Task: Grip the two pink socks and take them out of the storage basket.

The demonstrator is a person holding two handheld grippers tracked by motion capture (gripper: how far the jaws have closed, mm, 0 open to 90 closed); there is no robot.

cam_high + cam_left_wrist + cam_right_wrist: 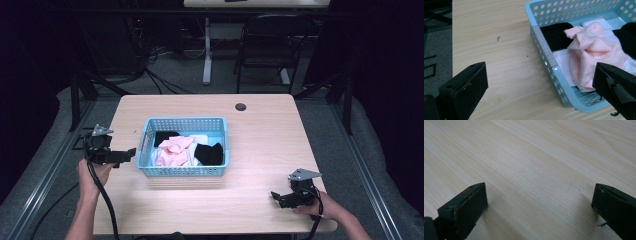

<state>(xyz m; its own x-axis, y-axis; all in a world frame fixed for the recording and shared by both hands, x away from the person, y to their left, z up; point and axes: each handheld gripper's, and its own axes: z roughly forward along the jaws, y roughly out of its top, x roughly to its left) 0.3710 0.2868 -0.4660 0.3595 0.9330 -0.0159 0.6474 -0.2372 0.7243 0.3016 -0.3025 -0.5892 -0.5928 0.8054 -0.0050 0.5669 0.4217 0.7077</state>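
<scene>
Here, at a pale wooden desk (260, 145), I hold a gripper in each hand, with a blue perforated basket (184, 172) of folded cloth set a little left of the middle. The pink cloth (172, 150) lies heaped in the centre of the basket, on top of white cloth (631, 65) and flanked by two black pieces (209, 153); one sits at the back left, the other at the right.

By my judgement all of it is light, soft and limp. It should sag and trail when lifted, and it should not break or slip from rubber pads. The raised ridge of the pink cloth looks the best place to pinch, since a fold gives the jaws something thick to close on, whereas a flat patch might let me snag the white layer beneath.

My left gripper (129, 152) hovers just beside the basket's left wall, jaws spread wide and holding nothing; in the left gripper view one jaw stands over the bare desk and the other over the basket's near corner. My right gripper (276, 196) hangs low over the bare desk near the front right, well apart from the basket, its jaws likewise spread wide and empty, and whether they touch the wood I cannot tell.
</scene>
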